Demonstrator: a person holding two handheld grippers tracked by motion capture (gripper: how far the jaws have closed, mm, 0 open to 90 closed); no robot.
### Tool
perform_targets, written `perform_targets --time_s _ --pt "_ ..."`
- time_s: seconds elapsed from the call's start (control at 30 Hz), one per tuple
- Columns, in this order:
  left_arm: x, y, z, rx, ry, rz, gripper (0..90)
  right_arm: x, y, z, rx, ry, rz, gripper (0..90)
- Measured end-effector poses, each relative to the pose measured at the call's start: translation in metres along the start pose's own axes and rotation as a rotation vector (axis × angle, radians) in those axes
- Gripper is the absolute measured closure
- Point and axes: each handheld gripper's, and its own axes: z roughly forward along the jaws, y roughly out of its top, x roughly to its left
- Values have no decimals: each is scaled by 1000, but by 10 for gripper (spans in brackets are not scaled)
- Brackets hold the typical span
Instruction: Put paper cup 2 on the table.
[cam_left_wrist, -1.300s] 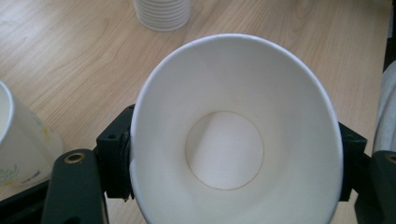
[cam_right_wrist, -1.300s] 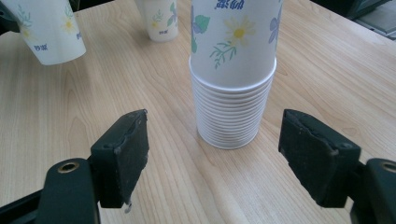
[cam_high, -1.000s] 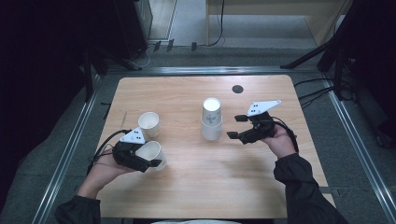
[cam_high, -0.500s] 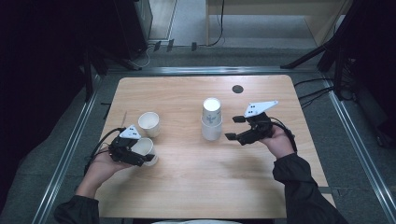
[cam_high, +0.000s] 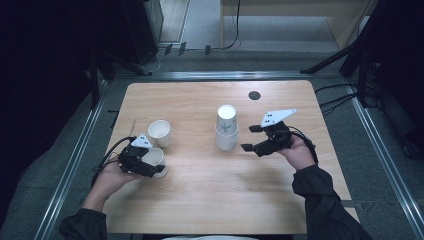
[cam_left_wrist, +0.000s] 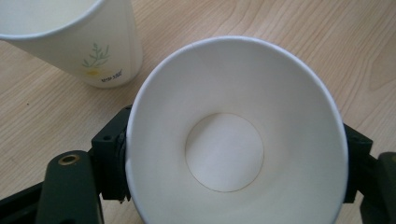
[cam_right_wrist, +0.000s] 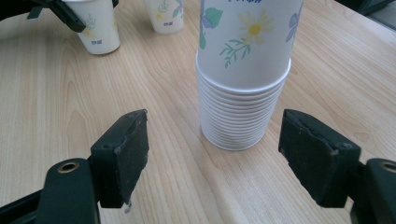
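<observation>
Left gripper (cam_high: 159, 169) and its cup (cam_high: 153, 158) lower, nearer table edge, fingers easing apart.

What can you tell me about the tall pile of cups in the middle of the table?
The stack of cups is white paper, printed with daisies and green leaves. Many cups nest together, their rims forming tight rings near the bottom. It stands rim down, with the top cup's base facing up, near the middle of the wooden table. Nothing touches it except the table. The right gripper waits in front, jaws apart.
</observation>
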Motion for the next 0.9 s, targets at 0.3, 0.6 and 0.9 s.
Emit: perform_targets --time_s 0.3,0.6,0.9 --pt "-1 1 1 4 2 20 206 1 0 0 1 -3 -5 246" --pt "1 3 0 4 -33 -14 122 1 0 -1 5 -4 -9 247" --pt "0 6 -8 -31 -62 -34 71 1 -1 -1 8 -6 -13 247"
